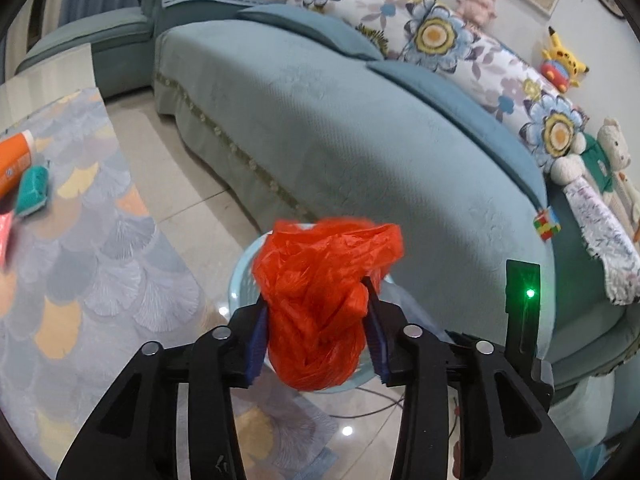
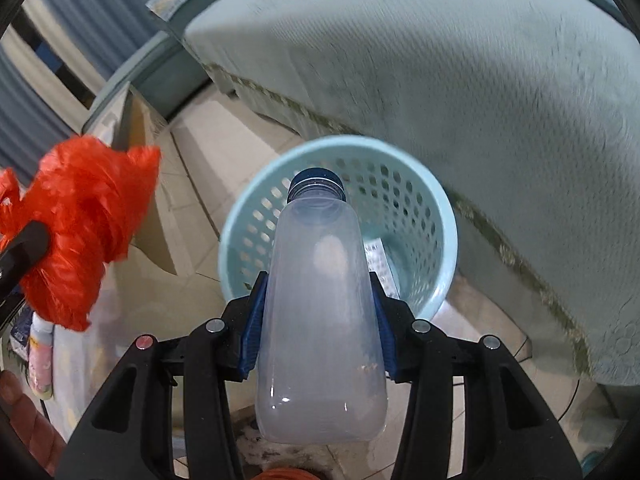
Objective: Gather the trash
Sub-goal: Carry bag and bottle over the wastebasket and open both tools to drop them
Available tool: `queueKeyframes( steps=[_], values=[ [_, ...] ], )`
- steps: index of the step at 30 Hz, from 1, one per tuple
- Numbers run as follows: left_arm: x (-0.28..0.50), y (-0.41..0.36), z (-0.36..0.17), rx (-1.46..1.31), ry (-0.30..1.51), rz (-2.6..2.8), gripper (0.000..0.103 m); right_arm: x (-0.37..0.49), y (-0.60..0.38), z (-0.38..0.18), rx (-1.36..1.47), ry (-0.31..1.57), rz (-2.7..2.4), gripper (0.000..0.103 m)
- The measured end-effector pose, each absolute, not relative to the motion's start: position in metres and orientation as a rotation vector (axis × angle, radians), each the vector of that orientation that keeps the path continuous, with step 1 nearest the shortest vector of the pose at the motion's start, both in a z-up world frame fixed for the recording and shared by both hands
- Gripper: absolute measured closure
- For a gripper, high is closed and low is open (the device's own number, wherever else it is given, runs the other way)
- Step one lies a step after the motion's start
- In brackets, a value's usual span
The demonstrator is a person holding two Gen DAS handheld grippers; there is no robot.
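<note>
My left gripper [image 1: 316, 304] is shut on a crumpled red plastic bag [image 1: 320, 292] and holds it above the light blue perforated trash basket [image 1: 240, 280], which the bag mostly hides. My right gripper [image 2: 318, 288] is shut on a cloudy plastic bottle [image 2: 320, 320] with a dark blue cap, its neck pointing over the basket [image 2: 432, 208]. The red bag [image 2: 80, 220] and the left gripper also show at the left of the right wrist view, beside the basket. A piece of printed wrapper [image 2: 380, 260] lies inside the basket.
A teal sofa [image 1: 360, 128] with floral cushions and plush toys stands right behind the basket. A table with a patterned cloth [image 1: 80, 260] at left carries an orange tube [image 1: 12, 160] and a teal sponge [image 1: 34, 190]. A tiled floor [image 1: 192, 184] lies between them.
</note>
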State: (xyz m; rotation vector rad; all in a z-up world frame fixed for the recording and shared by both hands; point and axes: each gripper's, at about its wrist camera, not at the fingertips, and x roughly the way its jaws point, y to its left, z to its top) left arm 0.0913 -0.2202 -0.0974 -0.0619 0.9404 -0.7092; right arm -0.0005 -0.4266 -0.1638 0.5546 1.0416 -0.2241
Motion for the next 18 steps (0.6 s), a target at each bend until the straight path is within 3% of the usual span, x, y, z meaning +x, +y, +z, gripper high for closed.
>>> queueKeyframes(
  steps=[4,18],
  values=[
    [0.095,-0.217,-0.104,-0.055,0.957,-0.699,0.055,-0.002,-0.432,-0.177,0.587,1.054,-0.239,0.057],
    [0.095,-0.204,-0.098,-0.074,0.93,-0.695,0.055,0.0,-0.427,-0.166,0.588,1.0,-0.222,0.056]
  ],
)
